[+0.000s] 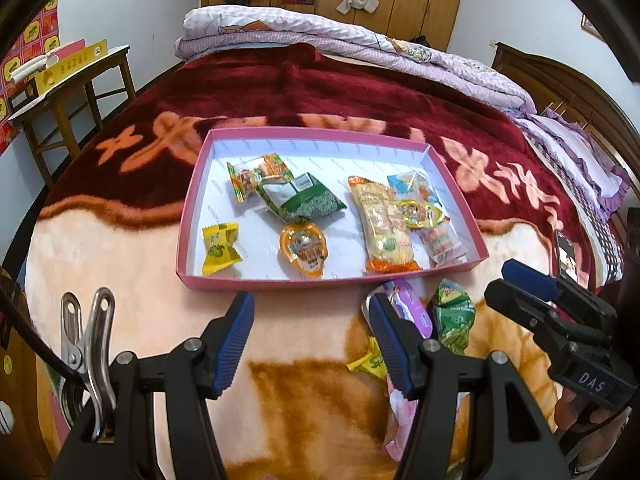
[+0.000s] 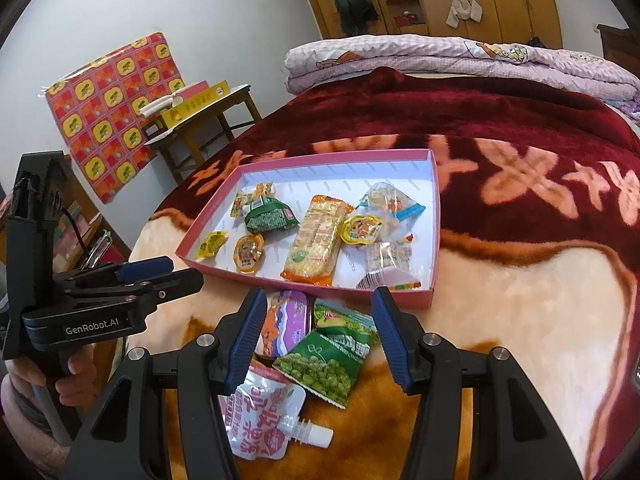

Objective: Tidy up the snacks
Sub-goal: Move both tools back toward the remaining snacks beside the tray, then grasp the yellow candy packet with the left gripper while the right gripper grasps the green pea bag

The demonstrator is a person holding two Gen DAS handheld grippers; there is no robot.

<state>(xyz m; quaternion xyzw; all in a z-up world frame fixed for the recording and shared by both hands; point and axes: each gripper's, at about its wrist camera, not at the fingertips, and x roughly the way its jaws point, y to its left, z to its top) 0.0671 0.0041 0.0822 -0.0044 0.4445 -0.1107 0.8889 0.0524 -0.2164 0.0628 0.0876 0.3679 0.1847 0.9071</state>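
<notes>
Gathering stage — both the left tool (image 1: 312, 338) and the right tool (image 2: 320, 334) are spread and empty. Next, likely pinch the green pea packet (image 2: 326, 364) just before the pink tray (image 2: 435, 240) — then lift it in.

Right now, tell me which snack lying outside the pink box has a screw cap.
The white-and-pink drink pouch; the purple tin and green pea bags have none.

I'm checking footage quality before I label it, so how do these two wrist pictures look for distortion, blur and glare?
Left wrist view: strong fisheye bending, dark corners, the pink tray sharp, the snacks beside the left gripper slightly soft. Right wrist view: same curved edges, glare on the clear wrappers in the tray, the green pea packet crisp.
</notes>
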